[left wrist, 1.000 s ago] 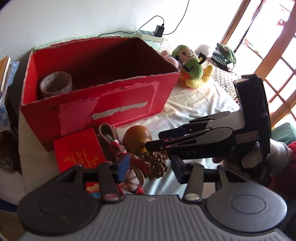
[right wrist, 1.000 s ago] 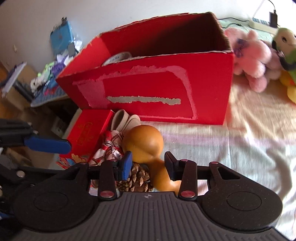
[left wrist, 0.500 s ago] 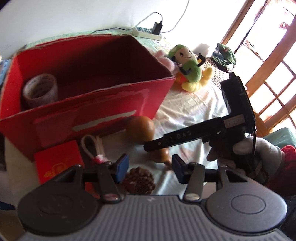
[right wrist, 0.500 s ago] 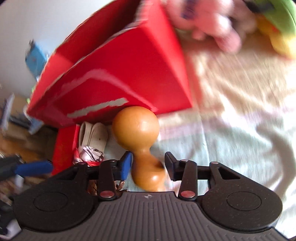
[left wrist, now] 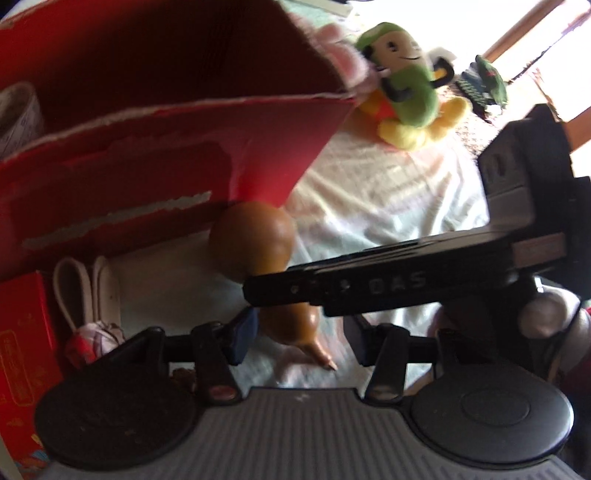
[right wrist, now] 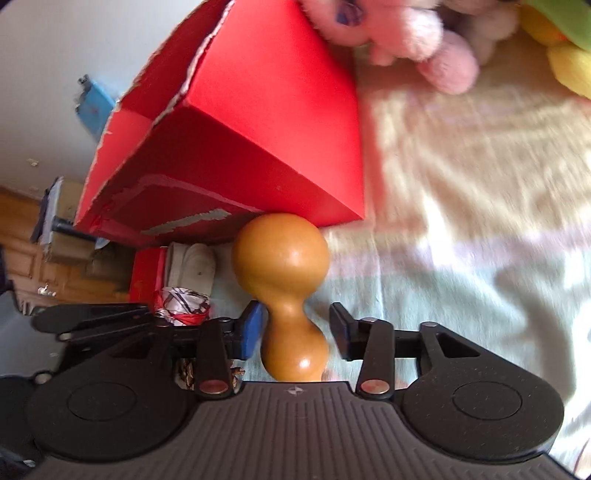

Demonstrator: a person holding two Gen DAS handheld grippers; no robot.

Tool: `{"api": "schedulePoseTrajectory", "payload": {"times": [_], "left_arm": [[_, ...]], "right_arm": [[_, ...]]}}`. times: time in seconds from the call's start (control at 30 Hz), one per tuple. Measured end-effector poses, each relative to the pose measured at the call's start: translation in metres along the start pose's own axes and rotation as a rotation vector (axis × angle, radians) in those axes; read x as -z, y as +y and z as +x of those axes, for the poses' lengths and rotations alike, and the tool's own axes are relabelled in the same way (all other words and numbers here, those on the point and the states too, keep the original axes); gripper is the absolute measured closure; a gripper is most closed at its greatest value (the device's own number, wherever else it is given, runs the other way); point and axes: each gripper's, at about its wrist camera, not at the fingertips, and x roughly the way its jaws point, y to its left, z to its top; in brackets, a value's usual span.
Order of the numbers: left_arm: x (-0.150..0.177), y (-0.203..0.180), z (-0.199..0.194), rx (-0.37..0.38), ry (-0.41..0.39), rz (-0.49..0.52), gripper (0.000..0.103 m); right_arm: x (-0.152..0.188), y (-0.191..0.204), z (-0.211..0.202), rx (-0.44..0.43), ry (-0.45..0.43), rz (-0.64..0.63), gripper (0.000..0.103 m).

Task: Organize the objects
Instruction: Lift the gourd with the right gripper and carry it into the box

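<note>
1. My right tool [right wrist: 295, 328] straddles the narrow waist of the brown gourd [right wrist: 282, 254]; its jaws have just been opening, and now both pads stand clear of the gourd, a thin gap at the blue pad and a wider one at the black pad.
2. The gourd lies on the pale cloth [right wrist: 461, 258], its big bulb toward twelve o'clock, close against the lower corner of the red box [right wrist: 258, 122].
3. My left tool [left wrist: 301, 334] hangs spread above the gourd's small bulb and pointed stem, pinching nothing; in its view my right tool reaches in from three o'clock, across the gourd's waist.
4. At nine o'clock of the gourd lie a cream strap [left wrist: 86, 288] and a red-and-white bundle [right wrist: 183, 306], with a small red packet [left wrist: 26, 332] beyond them.
5. A roll of tape [left wrist: 18, 118] sits inside the box at its left end.
6. At one o'clock past the box are a pink plush [right wrist: 417, 29] and a green-and-yellow plush [left wrist: 406, 96].
</note>
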Motion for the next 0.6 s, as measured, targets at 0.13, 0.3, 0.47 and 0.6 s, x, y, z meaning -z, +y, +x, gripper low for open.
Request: {"api": "schedulePoseTrajectory", "payload": {"times": [0.13,0.3,0.47,0.6], "left_arm": [[0.001,0.005,0.013,-0.047,0.014,-0.085,0.05],[0.003,0.0,0.017,-0.09,-0.012,-0.123,0.051],[0.009,-0.016,0.02,-0.132,-0.013,-0.098,0.052],[0.011,-0.036,0.02,-0.121,-0.014,-0.028,0.053]], "right_arm": [[-0.01,-0.007,0.01,-0.083,0.042,-0.006,0.048],[-0.011,-0.02,0.018,-0.152,0.107,0.007,0.061],[-0.002,-0.037,0.008,-0.184,0.132,-0.003,0.072],[0.004,-0.053,-0.005,-0.211,0.126,0.029,0.072]]}}
